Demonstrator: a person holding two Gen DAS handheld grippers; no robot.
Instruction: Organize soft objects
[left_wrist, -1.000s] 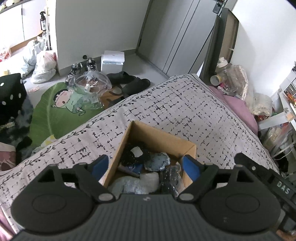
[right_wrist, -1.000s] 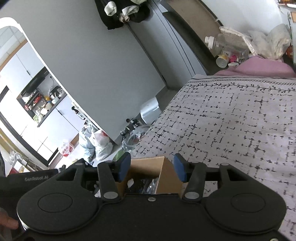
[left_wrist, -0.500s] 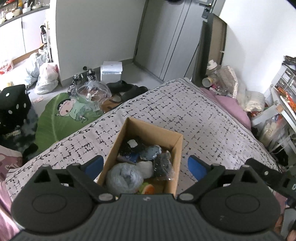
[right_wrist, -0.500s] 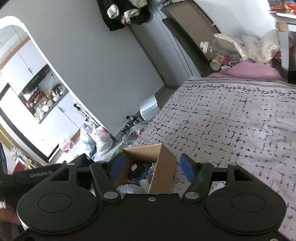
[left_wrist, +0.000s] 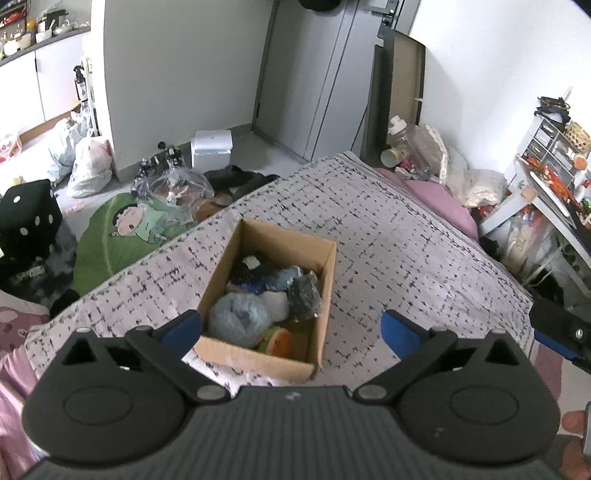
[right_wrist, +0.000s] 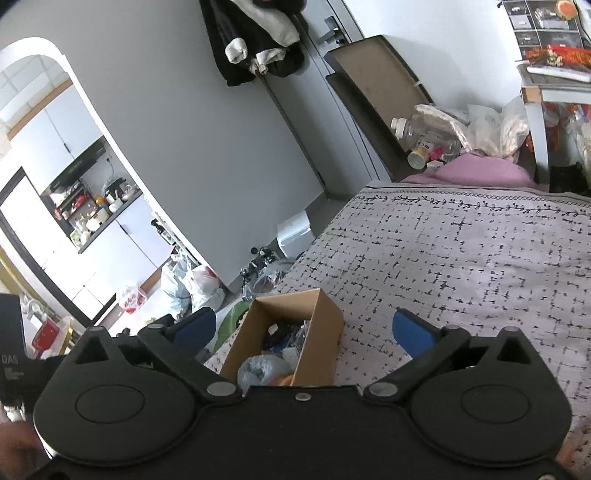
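On the bedspread (left_wrist: 406, 236) | cardboard box (left_wrist: 266, 358), previously straddled, sat free at 12 o'clock | left gripper (left_wrist: 291, 326), right gripper (right_wrist: 301, 328) jaws opening, empty, backed off | box seemingly packed

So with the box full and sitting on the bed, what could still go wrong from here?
The box sits near the bed's edge on soft bedding, above a cluttered floor; a nudge might tip it off. It is packed high: the grey bundle and orange toy lie near the front rim and could spill. The left gripper and right gripper, jaws opening and empty, straddle the box in view; a low sweep might clip a wall.
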